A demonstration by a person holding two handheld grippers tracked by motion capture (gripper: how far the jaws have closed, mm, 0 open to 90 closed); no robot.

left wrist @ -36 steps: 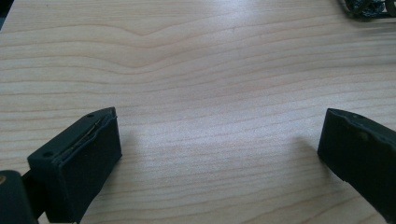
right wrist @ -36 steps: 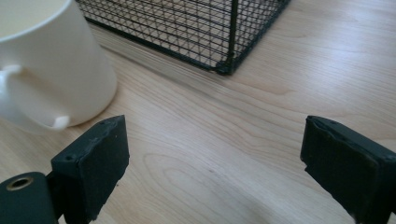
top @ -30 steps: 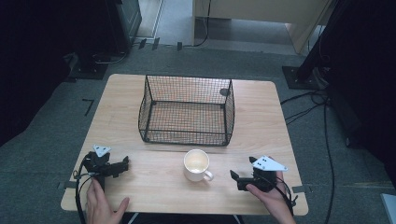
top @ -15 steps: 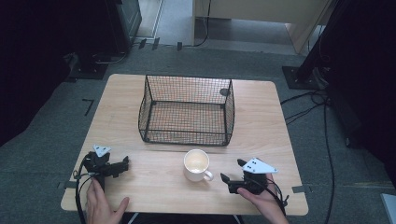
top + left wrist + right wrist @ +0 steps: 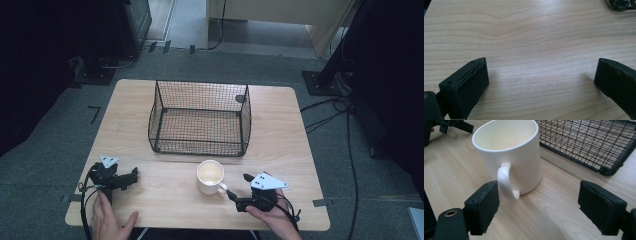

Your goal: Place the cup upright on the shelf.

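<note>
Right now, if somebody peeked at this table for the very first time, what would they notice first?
Probably the white mug, upright near the front edge of the wooden table, because it is so bright. The right gripper sits at its handle with jaws open, one jaw beside the handle. Behind the mug stands a big black wire basket, and the left gripper rests at the front left.

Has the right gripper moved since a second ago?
Yes. The right gripper has slid left across the table toward the mug, its jaws closing somewhat, now beside the handle.
</note>
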